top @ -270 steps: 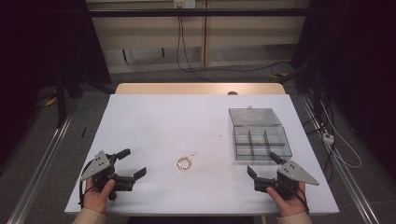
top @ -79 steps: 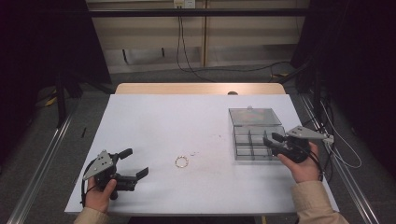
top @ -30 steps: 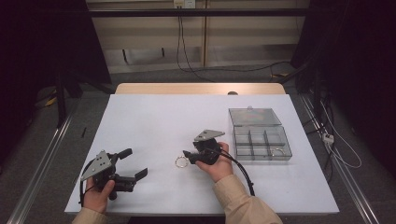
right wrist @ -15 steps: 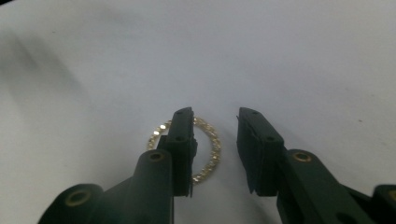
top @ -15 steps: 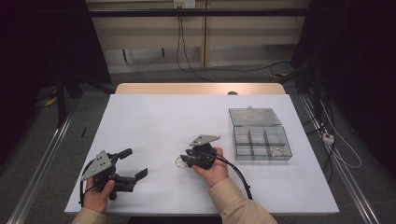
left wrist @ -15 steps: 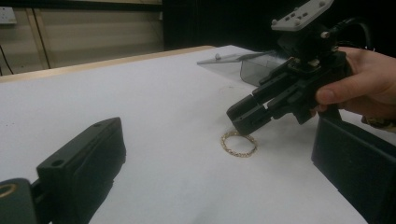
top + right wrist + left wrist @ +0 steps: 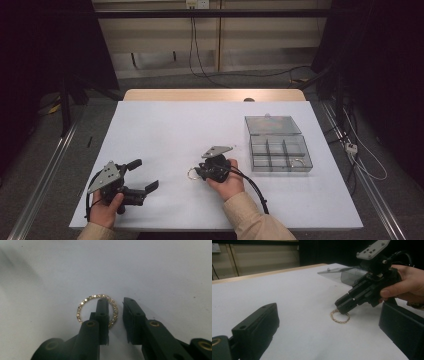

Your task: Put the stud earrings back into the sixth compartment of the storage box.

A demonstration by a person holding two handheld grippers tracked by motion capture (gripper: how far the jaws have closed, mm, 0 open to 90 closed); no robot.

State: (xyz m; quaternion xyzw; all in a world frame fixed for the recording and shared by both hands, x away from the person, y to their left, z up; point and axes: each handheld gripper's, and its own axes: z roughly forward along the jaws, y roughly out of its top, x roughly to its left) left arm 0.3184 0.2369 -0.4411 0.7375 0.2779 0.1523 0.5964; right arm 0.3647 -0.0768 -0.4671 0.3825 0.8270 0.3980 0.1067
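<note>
While the clear box [image 7: 278, 150] sat well apart, nothing blocked your right gripper [image 7: 116, 312]; its jaws had just been closing, straddling the bracelet's [image 7: 86, 301] rim without pinching; left gripper [image 7: 142, 176] gaped, unmoved.

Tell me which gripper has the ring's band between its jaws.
The right gripper: its jaws have just been closing and straddle one side of the ring, not yet pinching it. The left gripper sits apart, open, with nothing between its jaws.
</note>
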